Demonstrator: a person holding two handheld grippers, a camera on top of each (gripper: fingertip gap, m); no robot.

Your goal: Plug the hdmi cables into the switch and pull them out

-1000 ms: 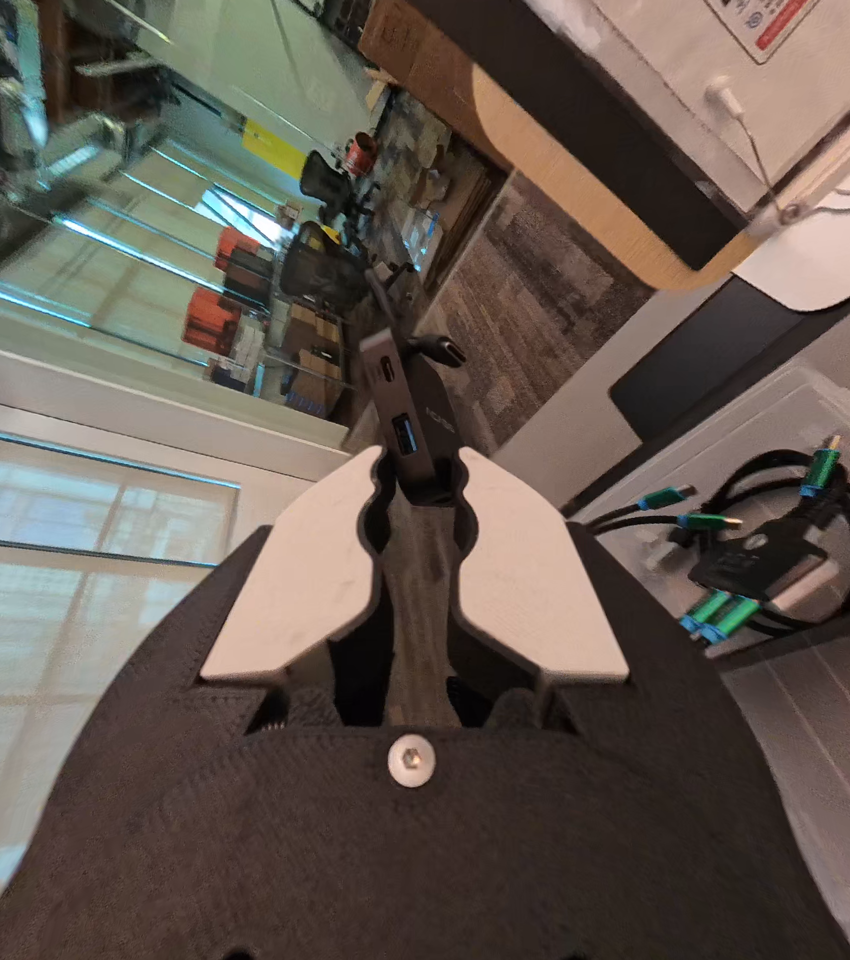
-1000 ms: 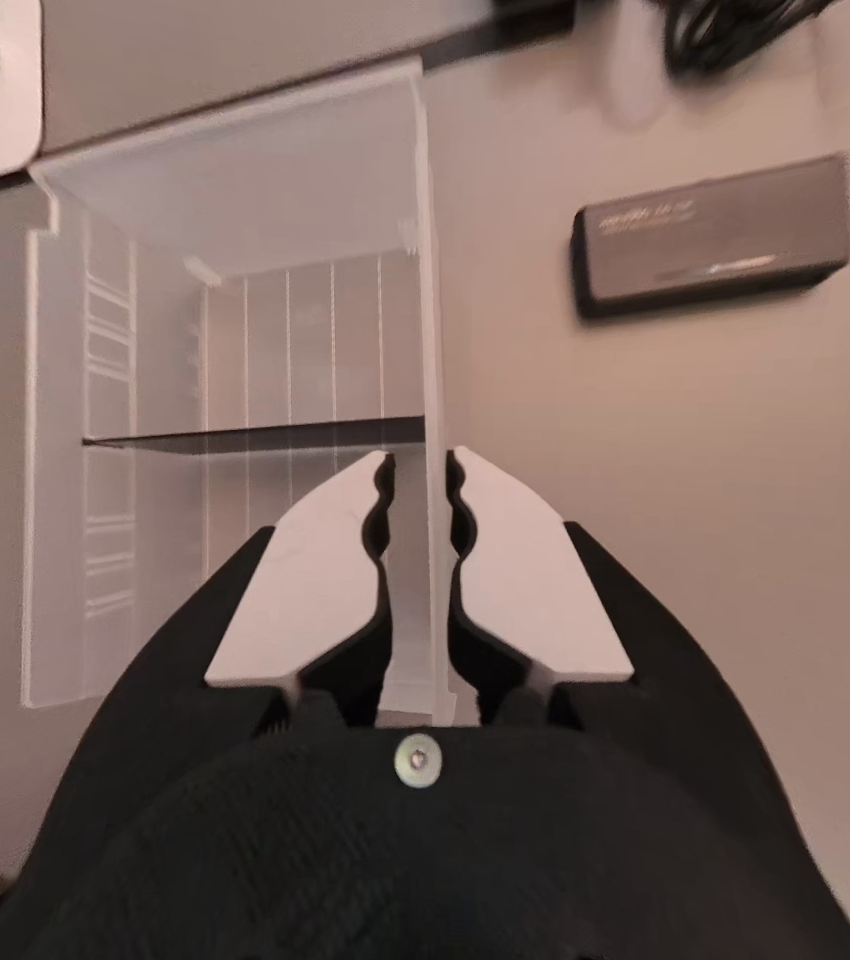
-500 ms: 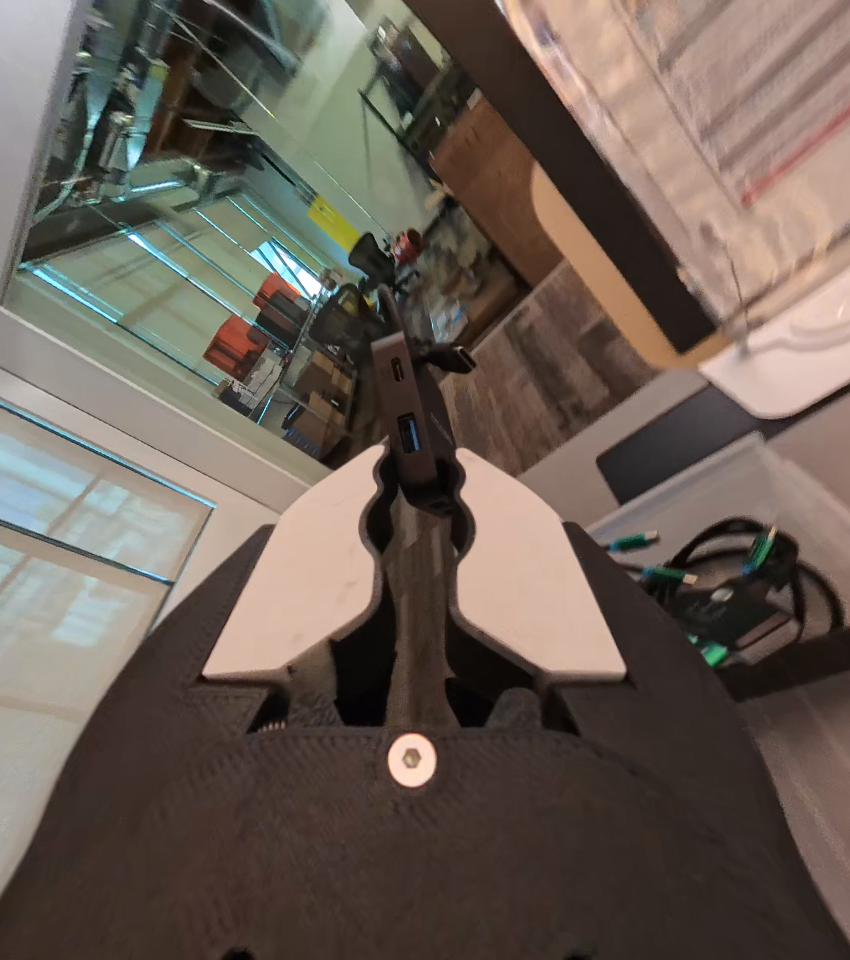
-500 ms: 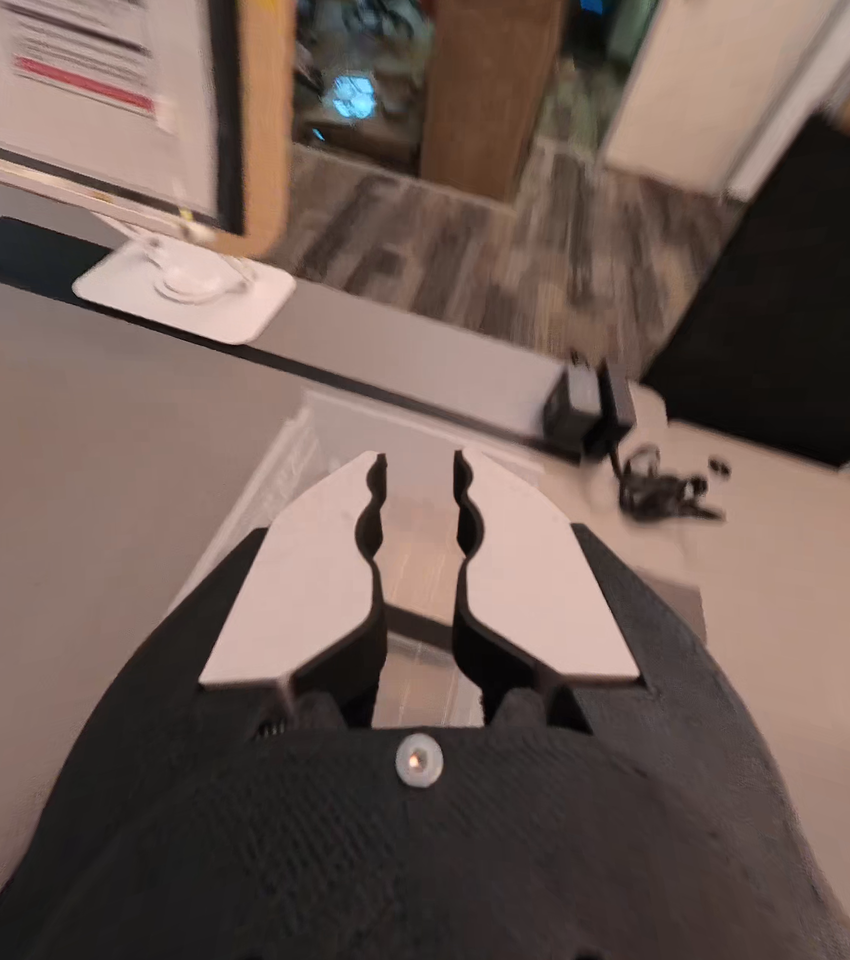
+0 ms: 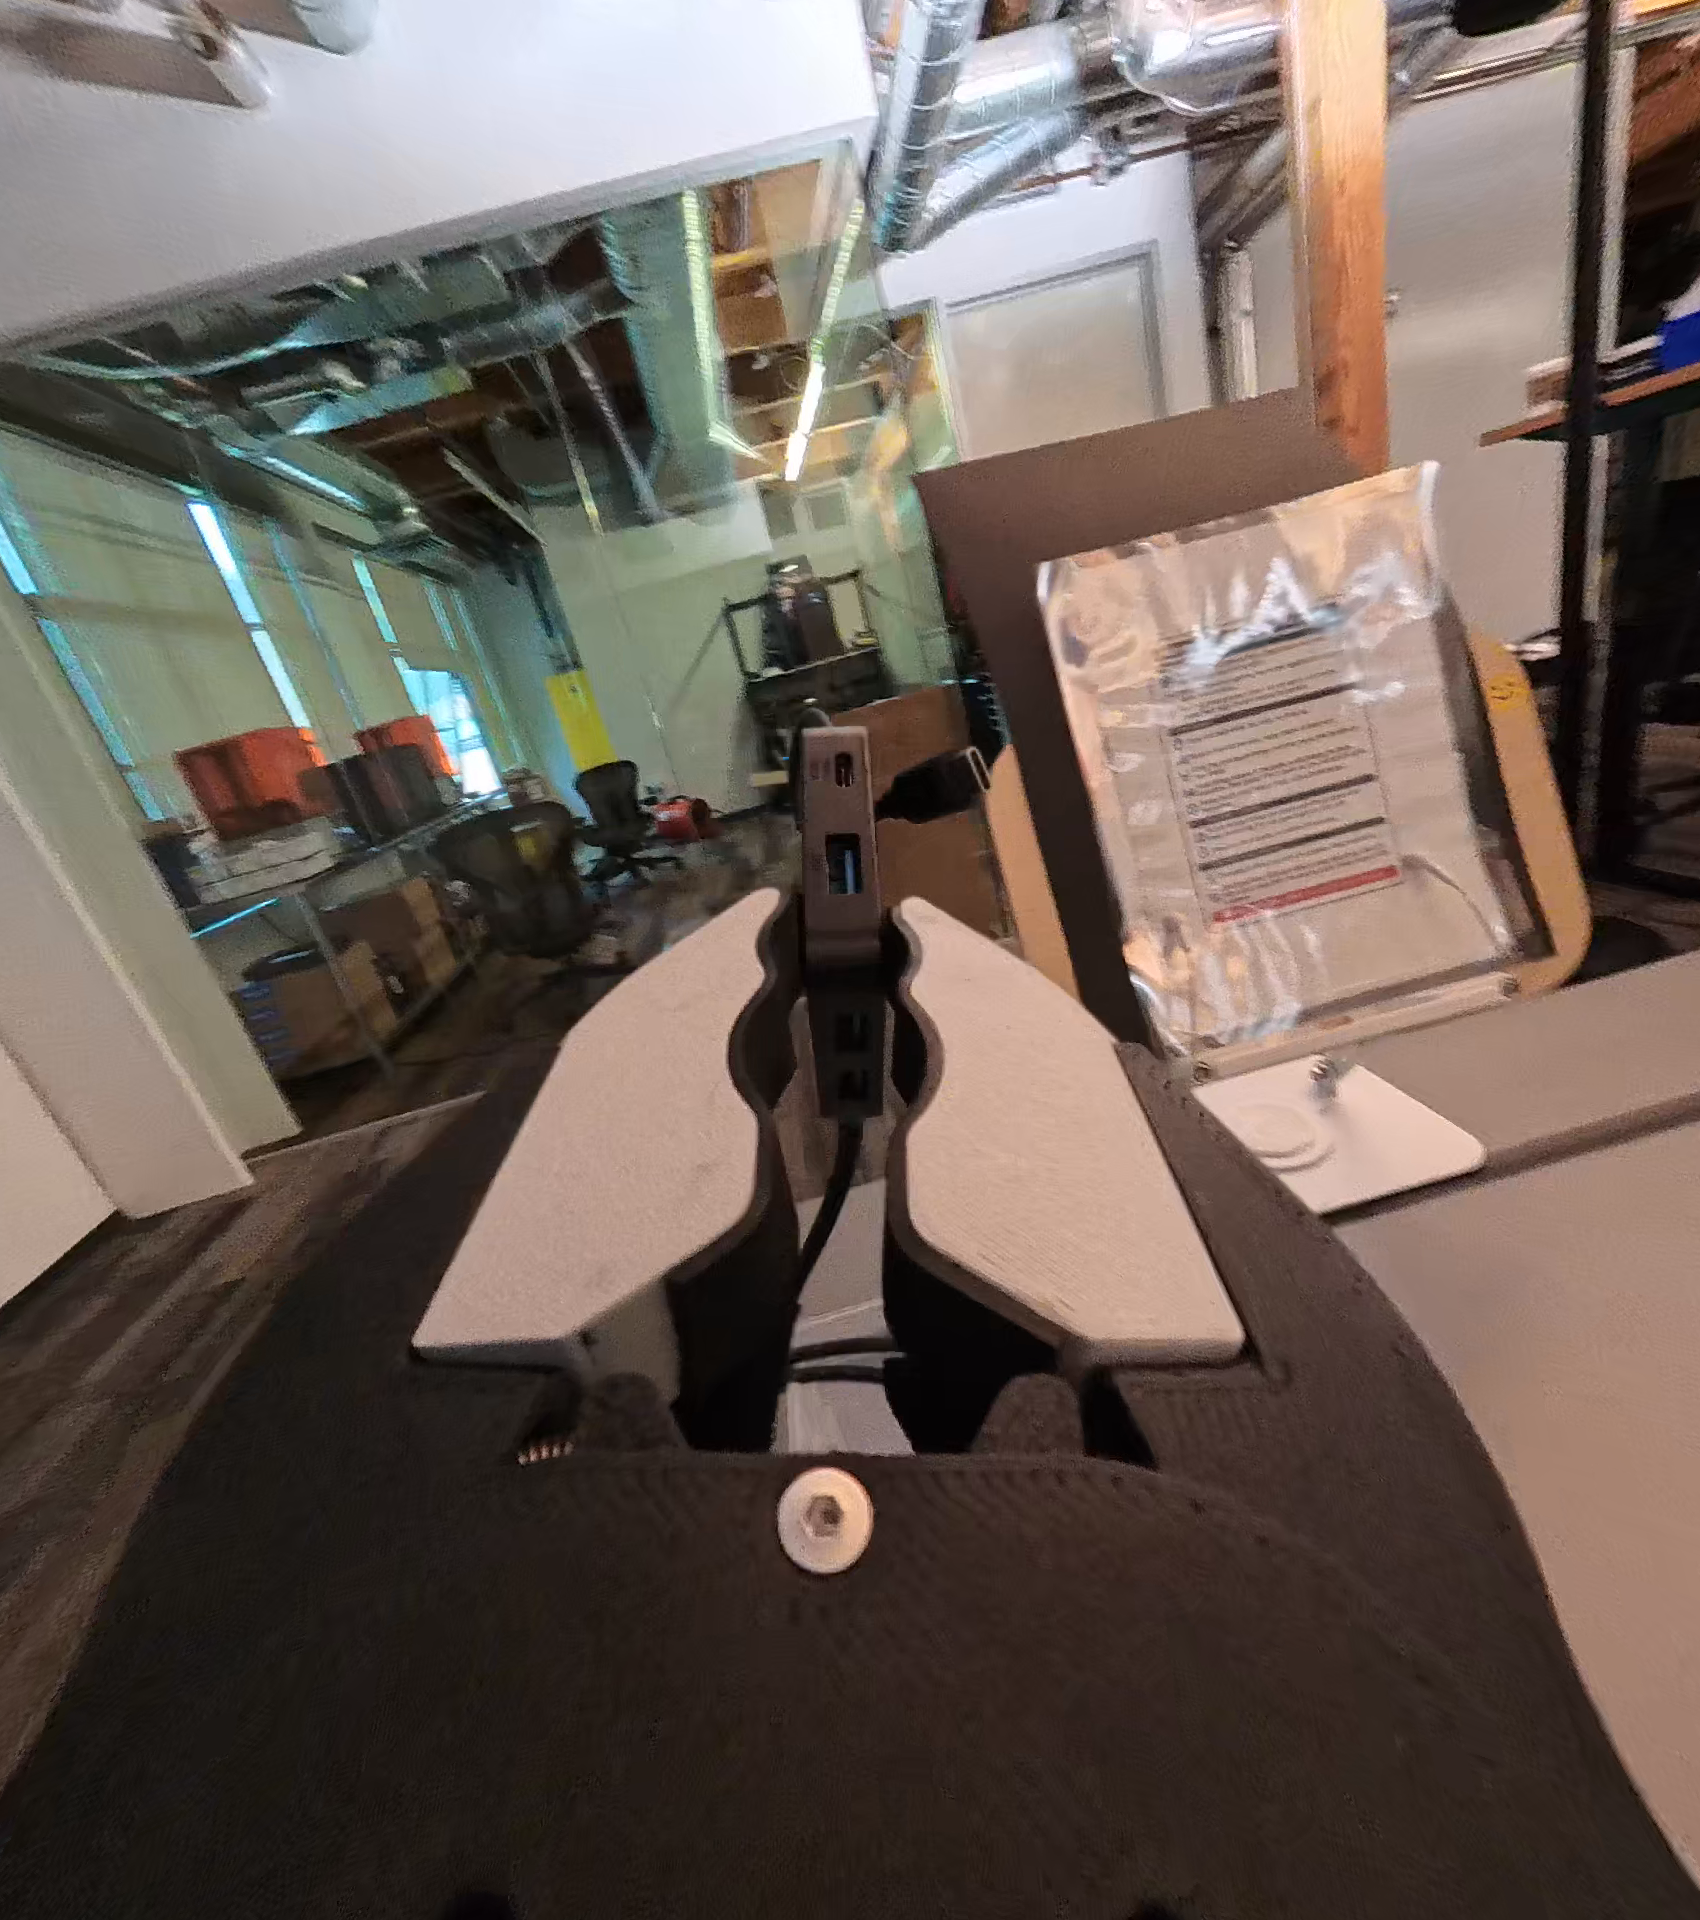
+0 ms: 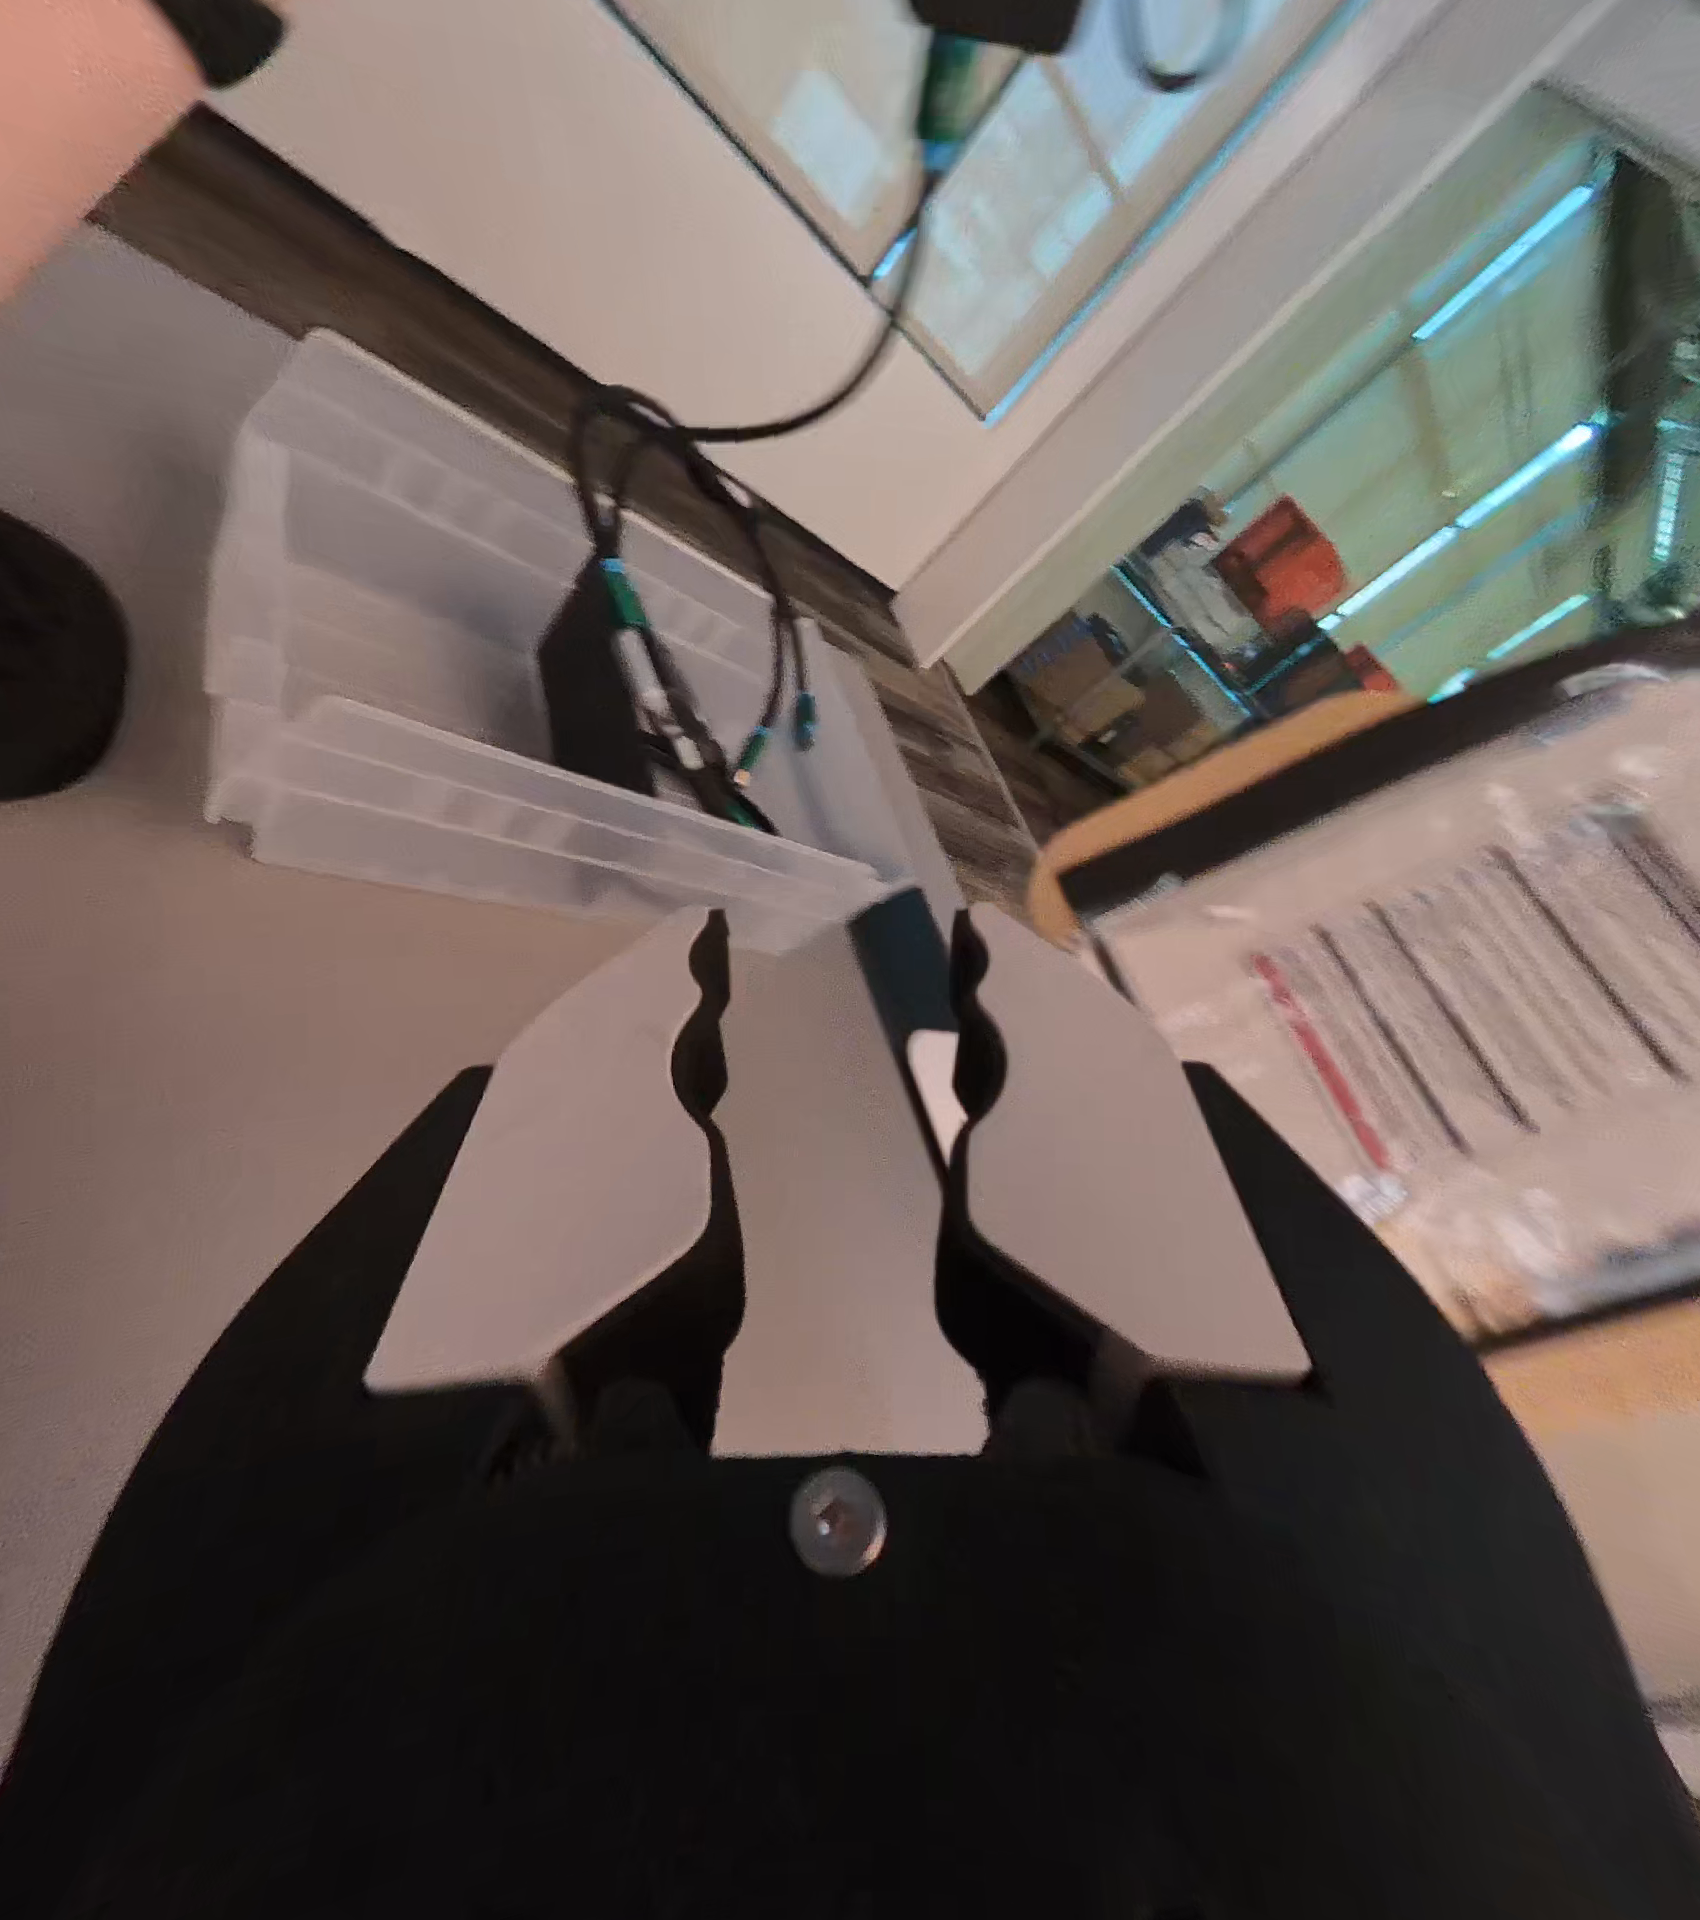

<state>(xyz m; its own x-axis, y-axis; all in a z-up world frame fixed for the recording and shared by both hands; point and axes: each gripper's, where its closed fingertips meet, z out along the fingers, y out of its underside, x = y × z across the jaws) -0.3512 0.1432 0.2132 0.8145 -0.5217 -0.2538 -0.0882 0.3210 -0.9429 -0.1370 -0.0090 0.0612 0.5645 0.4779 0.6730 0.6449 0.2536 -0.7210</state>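
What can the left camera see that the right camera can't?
Only the left wrist view shows the left gripper shut on the grey switch, whose own short cable end sticks out to the side.

Only the right wrist view shows the open, empty right gripper and a clear bin of black cables with green plugs.

Both show the grey table and the plastic-covered sign.

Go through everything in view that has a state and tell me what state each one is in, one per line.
Left tool: shut on the switch.
Switch: held upright off the table, one cable plugged into its side, blue port empty.
Right tool: open, holding nothing.
Clear plastic bin: open, holding the cables.
Cables: loose in the bin, green-tipped ends unplugged.
Sign holder: upright on the table.
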